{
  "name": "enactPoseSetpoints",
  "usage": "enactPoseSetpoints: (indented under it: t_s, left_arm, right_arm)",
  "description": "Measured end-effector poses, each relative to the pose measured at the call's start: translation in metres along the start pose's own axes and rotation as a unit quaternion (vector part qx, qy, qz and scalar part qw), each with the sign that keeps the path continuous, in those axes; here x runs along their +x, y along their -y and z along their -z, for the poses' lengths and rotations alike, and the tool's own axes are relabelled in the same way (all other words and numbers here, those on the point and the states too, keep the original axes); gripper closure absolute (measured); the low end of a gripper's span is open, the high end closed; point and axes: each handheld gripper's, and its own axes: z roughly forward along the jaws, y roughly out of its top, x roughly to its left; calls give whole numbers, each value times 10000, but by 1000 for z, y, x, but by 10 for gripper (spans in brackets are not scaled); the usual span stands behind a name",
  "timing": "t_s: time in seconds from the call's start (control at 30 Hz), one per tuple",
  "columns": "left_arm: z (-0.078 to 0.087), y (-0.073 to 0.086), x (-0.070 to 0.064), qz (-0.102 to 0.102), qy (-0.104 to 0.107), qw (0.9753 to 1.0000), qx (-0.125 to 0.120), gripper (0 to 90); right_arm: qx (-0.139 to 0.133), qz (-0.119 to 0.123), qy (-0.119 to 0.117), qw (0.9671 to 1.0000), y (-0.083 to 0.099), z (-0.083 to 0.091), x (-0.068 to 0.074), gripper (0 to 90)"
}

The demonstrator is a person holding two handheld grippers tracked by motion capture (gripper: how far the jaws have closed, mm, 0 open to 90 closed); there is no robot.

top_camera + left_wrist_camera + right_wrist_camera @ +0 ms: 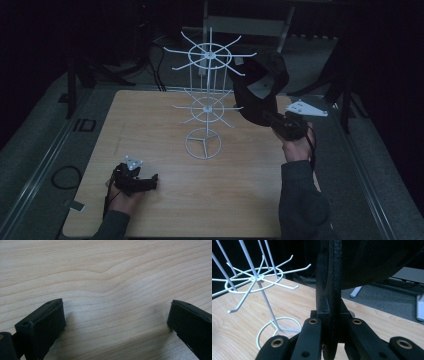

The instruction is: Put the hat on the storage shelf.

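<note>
Black jaws of your right gripper [331, 322] are clamped on the brim edge of the dark cap [260, 87], held up in the air just right of the white wire hook stand [207, 95], near its upper ring of prongs. Your left gripper [115, 322] rests low over the wooden table [165, 200], jaws spread wide, holding nothing. Risk as judged: the stand looks light; snag a prong with the cap and it could tip. The thin brim grip could also slip.
</note>
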Motion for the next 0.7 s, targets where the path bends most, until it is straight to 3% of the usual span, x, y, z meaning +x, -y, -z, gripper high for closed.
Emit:
enactPoseSetpoints:
  t_s: [0.7]
  left_arm:
    - [0,0,0,0,-2,10000,-1,15]
  right_arm:
    - [-139,3,36,9999,-7,1,0,866]
